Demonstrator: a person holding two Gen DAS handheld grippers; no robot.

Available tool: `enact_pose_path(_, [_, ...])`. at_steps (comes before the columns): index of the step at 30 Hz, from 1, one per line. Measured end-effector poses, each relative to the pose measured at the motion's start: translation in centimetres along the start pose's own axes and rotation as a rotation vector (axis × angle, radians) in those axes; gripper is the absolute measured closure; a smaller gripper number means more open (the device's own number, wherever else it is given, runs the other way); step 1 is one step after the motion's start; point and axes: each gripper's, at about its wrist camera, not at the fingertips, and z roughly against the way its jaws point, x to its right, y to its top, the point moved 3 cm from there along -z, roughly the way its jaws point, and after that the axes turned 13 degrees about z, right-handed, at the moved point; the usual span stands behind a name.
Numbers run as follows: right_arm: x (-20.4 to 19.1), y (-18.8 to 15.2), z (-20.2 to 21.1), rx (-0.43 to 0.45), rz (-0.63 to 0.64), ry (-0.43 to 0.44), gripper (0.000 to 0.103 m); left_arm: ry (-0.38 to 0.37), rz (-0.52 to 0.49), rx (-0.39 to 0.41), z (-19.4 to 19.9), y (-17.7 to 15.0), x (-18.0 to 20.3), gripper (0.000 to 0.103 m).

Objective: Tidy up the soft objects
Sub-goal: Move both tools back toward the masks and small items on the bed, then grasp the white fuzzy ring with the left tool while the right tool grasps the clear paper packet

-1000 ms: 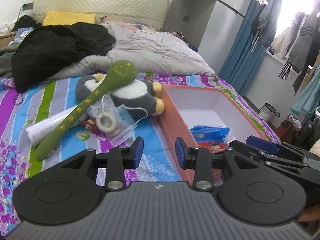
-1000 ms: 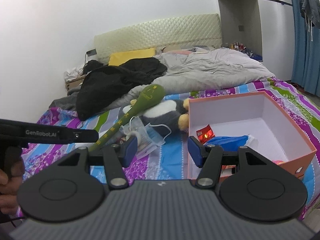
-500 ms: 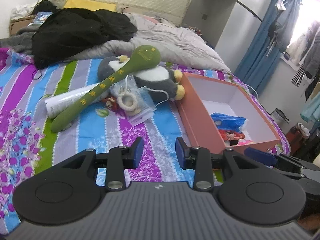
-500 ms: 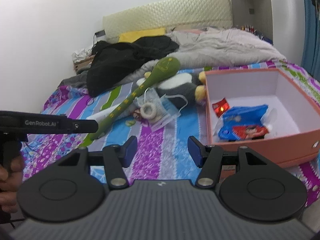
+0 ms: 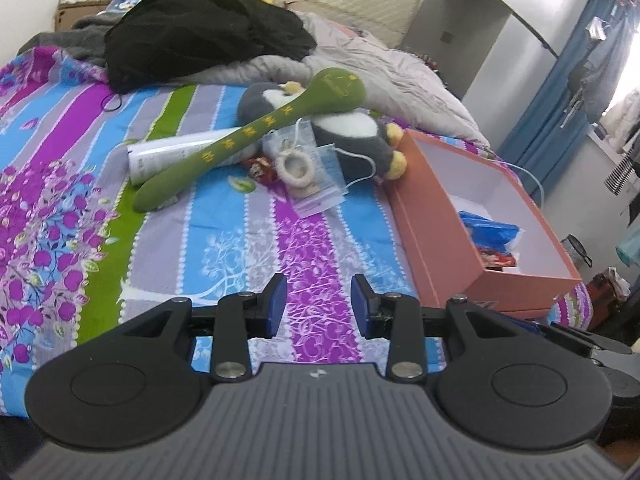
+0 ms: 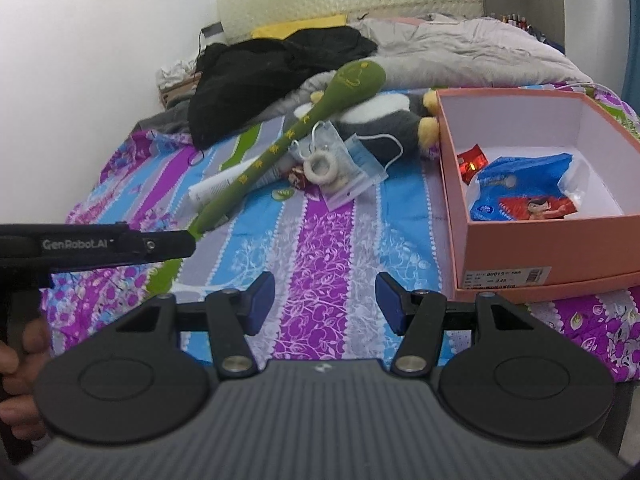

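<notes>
Both tongs (image 5: 318,306) (image 6: 326,303) have backed off the orange box (image 6: 548,248).

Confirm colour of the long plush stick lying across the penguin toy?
Olive green with yellow characters along its handle; clearest in the left wrist view.

Ahead of your parted left gripper (image 5: 318,306) and right gripper (image 6: 326,302) the striped bedsheet (image 6: 320,240) lies bare. Farther on, the green plush club (image 5: 256,132), penguin plush (image 5: 352,128) and plastic packet (image 6: 340,168) crowd together, and the orange box (image 6: 532,248) walls your right.
</notes>
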Motion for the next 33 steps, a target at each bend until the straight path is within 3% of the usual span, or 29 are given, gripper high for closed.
enact_pose_path(13, [1.1, 2.4, -7.6, -0.024, 0.042, -0.003, 0.045, 0.026, 0.024, -0.025, -7.6, 3.1, -2.1, 0.063])
enact_pose_path(33, [4.3, 6.9, -21.6, -0.048, 0.047, -0.045, 0.045, -0.048, 0.092, -0.041, -23.3, 9.6, -3.5, 0.063])
